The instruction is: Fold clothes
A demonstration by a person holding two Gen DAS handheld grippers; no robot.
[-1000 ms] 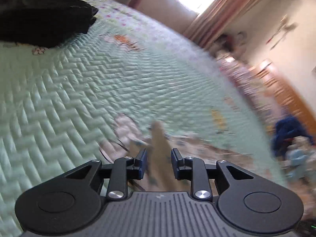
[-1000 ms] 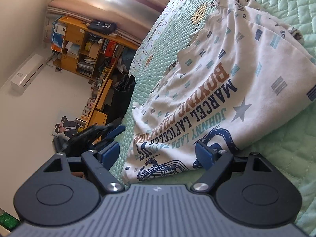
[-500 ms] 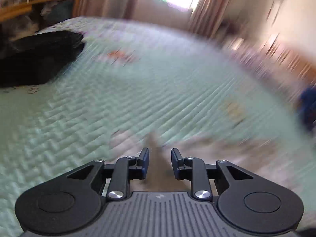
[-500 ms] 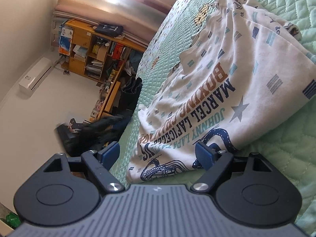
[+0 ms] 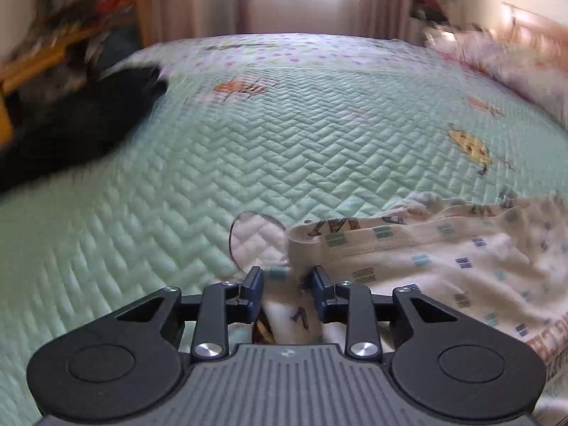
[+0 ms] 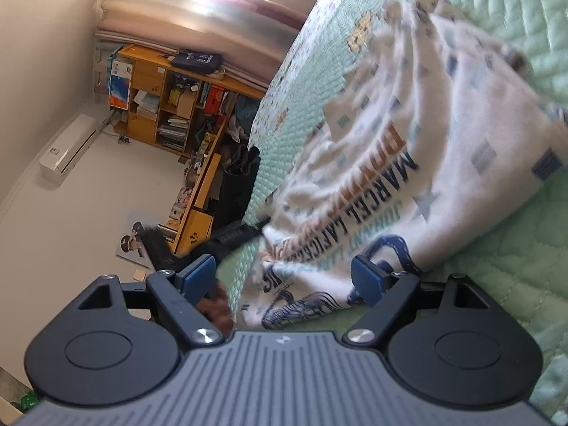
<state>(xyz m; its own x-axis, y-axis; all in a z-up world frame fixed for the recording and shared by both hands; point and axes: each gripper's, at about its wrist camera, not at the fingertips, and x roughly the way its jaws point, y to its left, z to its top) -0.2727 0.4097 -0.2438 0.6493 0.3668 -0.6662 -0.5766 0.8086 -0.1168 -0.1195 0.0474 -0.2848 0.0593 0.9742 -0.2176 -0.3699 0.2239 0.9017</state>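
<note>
A white shirt (image 5: pixel 443 259) with small blue marks and printed lettering lies crumpled on the green quilted bed (image 5: pixel 284 135). My left gripper (image 5: pixel 287 284) has a fold of its edge between the fingers. The jaws are opening, and the cloth still fills the narrow gap. In the right wrist view the shirt (image 6: pixel 443 149) is blurred with motion, and the left gripper (image 6: pixel 238 236) shows dark at its near-left corner. My right gripper (image 6: pixel 284 277) stands wide open over the shirt's printed hem, its pads clear of the cloth.
A black garment (image 5: pixel 71 124) lies on the bed's far left. Pillows (image 5: pixel 497 67) line the right side, with a bright window behind. Off the bed's edge stand a wooden bookshelf (image 6: pixel 170 106), a white air unit (image 6: pixel 67 149) and floor clutter.
The left gripper has swung and rolled level, dragging the shirt's edge, and more shirt now spreads at its right. In the right view the shirt's near corner has shifted and blurred. The right gripper stayed put.
</note>
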